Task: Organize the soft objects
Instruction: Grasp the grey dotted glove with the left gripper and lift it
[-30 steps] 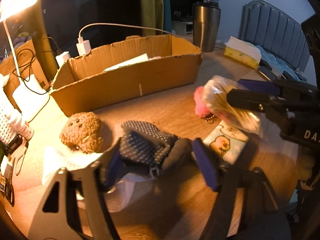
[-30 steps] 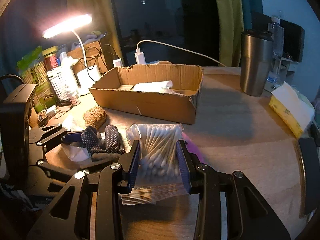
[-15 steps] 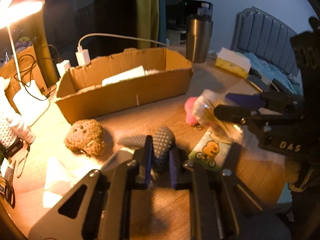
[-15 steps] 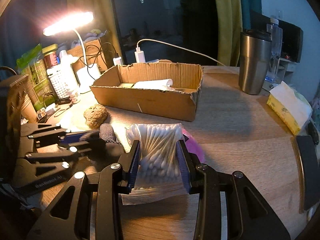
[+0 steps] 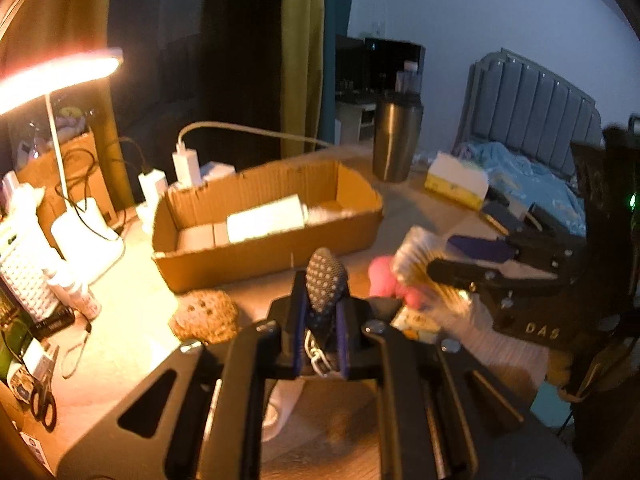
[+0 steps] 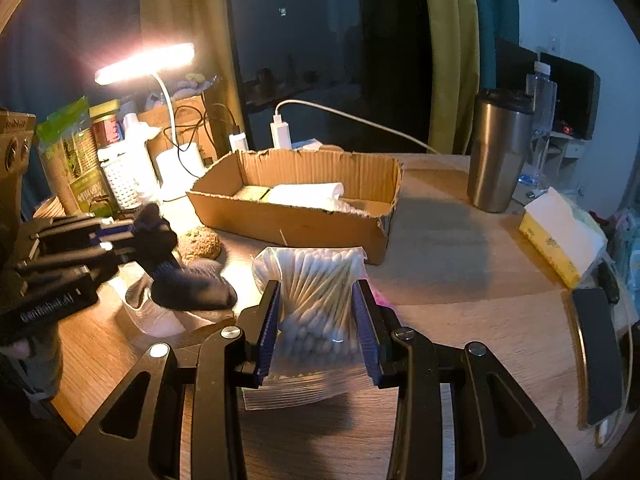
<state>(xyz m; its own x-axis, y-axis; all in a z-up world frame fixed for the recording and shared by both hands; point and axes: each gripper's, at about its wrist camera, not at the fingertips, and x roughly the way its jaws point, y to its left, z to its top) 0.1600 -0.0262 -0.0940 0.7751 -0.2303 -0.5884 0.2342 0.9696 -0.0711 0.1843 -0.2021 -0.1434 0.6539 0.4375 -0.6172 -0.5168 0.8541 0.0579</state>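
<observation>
My left gripper [image 5: 320, 320] is shut on a dark dotted fabric pouch [image 5: 325, 284] and holds it lifted above the table; the pouch hangs from it in the right wrist view [image 6: 188, 280]. My right gripper [image 6: 318, 312] is shut on a clear zip bag of cotton swabs [image 6: 316, 280], also seen in the left wrist view [image 5: 420, 248]. An open cardboard box [image 5: 264, 248] holds white rolls [image 6: 308, 192]. A brown knitted toy [image 5: 206, 316] lies in front of the box. A pink fluffy item [image 5: 382, 280] lies beside the swab bag.
A lit desk lamp [image 6: 148, 64] stands at the left with chargers, cables and bottles. A steel tumbler [image 6: 496, 156] and a tissue pack [image 6: 560, 232] stand at the right. White tissue [image 6: 160, 316] lies under the pouch. A small duck-print packet [image 5: 416, 324] lies on the table.
My left gripper closed on the dotted pouch and lifted it off the table. My right gripper still holds the swab bag and has barely moved.
</observation>
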